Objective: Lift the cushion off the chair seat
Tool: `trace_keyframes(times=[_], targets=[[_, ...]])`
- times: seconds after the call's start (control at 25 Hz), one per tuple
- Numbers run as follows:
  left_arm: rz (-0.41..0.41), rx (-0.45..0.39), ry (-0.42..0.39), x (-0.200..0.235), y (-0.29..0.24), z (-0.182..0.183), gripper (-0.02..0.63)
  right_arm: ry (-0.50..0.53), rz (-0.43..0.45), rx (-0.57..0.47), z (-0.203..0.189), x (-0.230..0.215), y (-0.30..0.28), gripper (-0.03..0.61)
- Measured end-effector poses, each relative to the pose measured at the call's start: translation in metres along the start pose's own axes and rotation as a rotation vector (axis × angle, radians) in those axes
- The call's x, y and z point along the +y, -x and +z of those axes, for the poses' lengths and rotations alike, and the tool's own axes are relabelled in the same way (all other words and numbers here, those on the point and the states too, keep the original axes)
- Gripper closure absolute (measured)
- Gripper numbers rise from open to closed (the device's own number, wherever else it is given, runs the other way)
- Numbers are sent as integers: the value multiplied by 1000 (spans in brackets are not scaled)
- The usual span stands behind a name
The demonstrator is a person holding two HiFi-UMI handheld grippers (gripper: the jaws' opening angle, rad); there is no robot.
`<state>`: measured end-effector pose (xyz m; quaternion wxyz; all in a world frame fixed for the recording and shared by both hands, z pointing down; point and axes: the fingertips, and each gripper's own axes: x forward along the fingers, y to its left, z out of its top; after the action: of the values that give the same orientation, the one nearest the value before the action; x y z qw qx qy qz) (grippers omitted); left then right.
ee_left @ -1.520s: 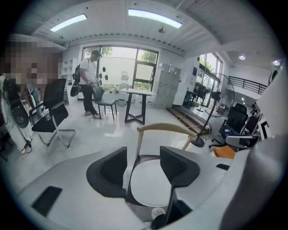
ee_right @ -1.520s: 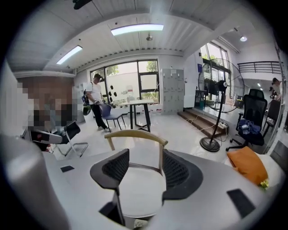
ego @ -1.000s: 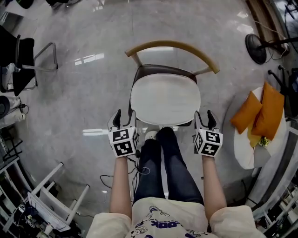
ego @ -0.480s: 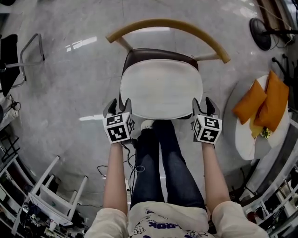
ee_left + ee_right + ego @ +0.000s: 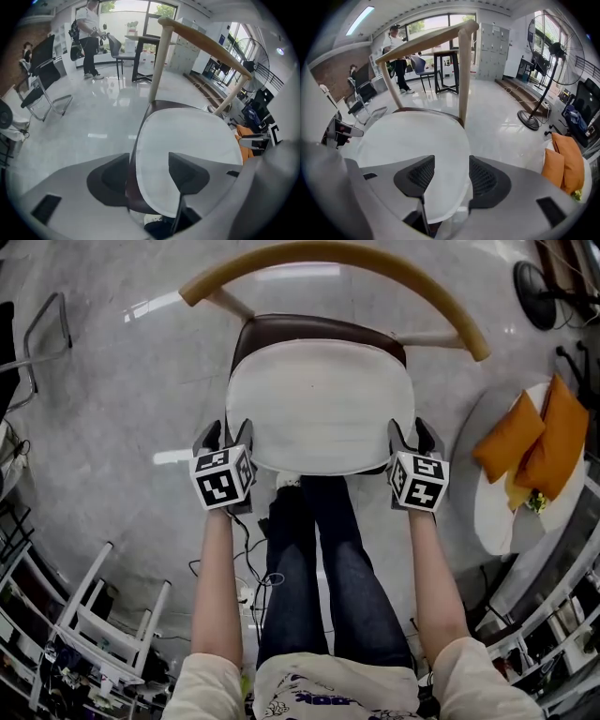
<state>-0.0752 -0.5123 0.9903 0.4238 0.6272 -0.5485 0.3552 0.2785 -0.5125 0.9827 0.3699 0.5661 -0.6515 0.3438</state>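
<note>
Head view shows us the white cushion (image 5: pixel 319 407) flat on the chair seat (image 5: pixel 314 327), spanning sideways between our tools: left tool (image 5: pixel 226 433) with jaws opening astride its left edge, right tool (image 5: pixel 412 434) spread astride its right edge, neither gripping, both equally near.

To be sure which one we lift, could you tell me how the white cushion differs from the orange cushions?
The white cushion is one broad, rounded pad; the orange cushions are two narrower, squarer ones. The white cushion lies flat on the dark chair seat; the orange cushions lie side by side on a white round surface. Both are plain, unpatterned.
</note>
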Motion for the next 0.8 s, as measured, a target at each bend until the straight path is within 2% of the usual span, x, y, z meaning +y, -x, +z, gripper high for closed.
trace_keyframes(times=[0.24,0.32,0.52,0.8], targets=[[4,39,-24,11,-30,-10,342,26,-1,38,-12,-3,-30,327],[3,48,-21,15,-40,-10,342,25,0,55,-15,-4,-43,306],[-15,59,-30,11,-50,-11,341,-5,48,74,-20,-11,-52,284],[-65,66,50,10,-59,-17,327,-115,148,72,-27,-15,-60,282]])
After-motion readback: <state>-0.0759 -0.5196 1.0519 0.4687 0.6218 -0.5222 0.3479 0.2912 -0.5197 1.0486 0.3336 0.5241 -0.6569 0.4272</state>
